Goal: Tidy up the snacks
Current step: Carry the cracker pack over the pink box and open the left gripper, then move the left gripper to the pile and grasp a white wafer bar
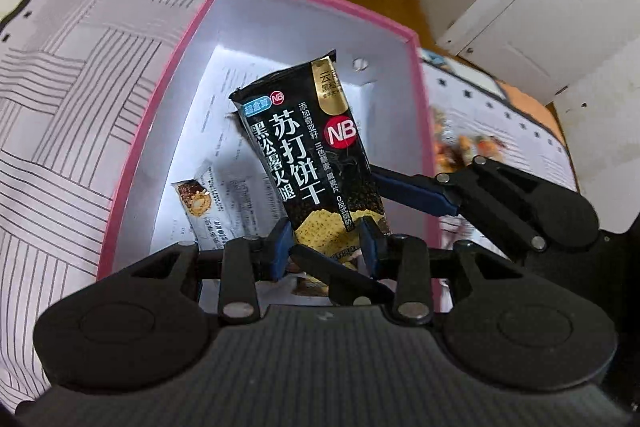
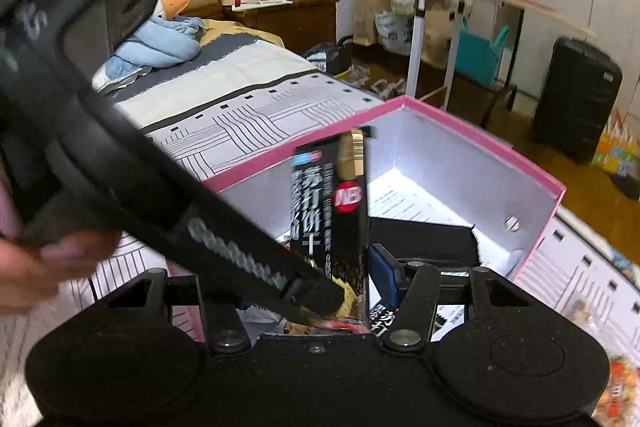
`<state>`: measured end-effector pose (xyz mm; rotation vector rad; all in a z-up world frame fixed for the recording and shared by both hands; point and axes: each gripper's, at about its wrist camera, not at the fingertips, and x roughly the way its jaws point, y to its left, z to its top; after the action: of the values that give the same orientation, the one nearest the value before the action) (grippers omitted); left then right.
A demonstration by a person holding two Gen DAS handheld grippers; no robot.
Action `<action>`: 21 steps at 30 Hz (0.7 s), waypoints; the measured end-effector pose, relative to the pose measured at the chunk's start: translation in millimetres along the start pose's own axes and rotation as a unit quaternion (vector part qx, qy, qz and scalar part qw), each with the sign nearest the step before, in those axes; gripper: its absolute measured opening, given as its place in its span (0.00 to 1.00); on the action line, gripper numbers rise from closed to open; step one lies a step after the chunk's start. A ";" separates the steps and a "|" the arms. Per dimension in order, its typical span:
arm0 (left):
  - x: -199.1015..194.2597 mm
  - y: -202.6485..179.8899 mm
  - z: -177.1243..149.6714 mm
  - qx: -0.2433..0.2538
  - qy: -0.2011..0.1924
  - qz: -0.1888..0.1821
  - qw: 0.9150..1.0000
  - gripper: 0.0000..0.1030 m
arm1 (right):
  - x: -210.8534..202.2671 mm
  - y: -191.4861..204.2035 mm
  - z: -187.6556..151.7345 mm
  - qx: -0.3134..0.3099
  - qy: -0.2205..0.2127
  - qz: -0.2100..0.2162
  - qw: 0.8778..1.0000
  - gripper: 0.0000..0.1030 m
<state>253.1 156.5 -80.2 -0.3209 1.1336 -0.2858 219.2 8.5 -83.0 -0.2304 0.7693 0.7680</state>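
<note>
cracker packet (image 1: 308,155) over pink box (image 1: 316,3) — hand (image 2: 36,267) only right view

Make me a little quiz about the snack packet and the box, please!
1. True or false: the pink-rimmed white cardboard box has its lid on.
2. Where is the black plastic snack packet? A) lying flat in the box; B) upright between the fingers of the left gripper, over the box; C) under the box.
3. What colour is the round NB badge on the packet?
Key: 1 false; 2 B; 3 red.
</note>
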 end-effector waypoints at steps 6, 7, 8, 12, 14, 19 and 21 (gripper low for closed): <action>20.1 6.6 -0.8 -0.014 0.000 0.015 1.000 0.39 | -1.2 -4.9 -6.0 0.007 0.010 -0.013 1.000 0.67; 18.7 2.8 -1.2 -0.007 -0.006 0.022 1.000 0.41 | -8.8 -4.7 -9.0 0.006 0.005 -0.017 1.000 0.70; 16.3 -1.1 -2.5 0.004 -0.013 0.030 0.999 0.45 | -13.2 -5.3 -9.4 0.005 0.001 -0.020 1.000 0.71; -5.0 -14.4 -6.2 0.032 -0.056 0.062 0.996 0.47 | -60.8 -18.5 -18.2 0.039 -0.042 -0.023 0.998 0.71; -21.0 -21.9 -8.3 0.044 -0.077 0.061 0.994 0.47 | -90.9 -31.1 -25.4 0.072 -0.069 -0.015 0.995 0.72; -46.2 -47.6 -10.3 0.086 -0.087 0.005 0.992 0.45 | -151.1 -59.3 -49.1 0.119 -0.094 -0.056 0.987 0.72; -49.0 -62.4 -10.0 0.104 -0.081 -0.017 0.991 0.45 | -165.3 -67.9 -58.2 0.126 -0.085 -0.080 0.985 0.72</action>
<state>220.8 116.9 -18.7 -0.1755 0.9297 -0.3971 158.0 -155.3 -13.9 0.0024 0.6694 0.5251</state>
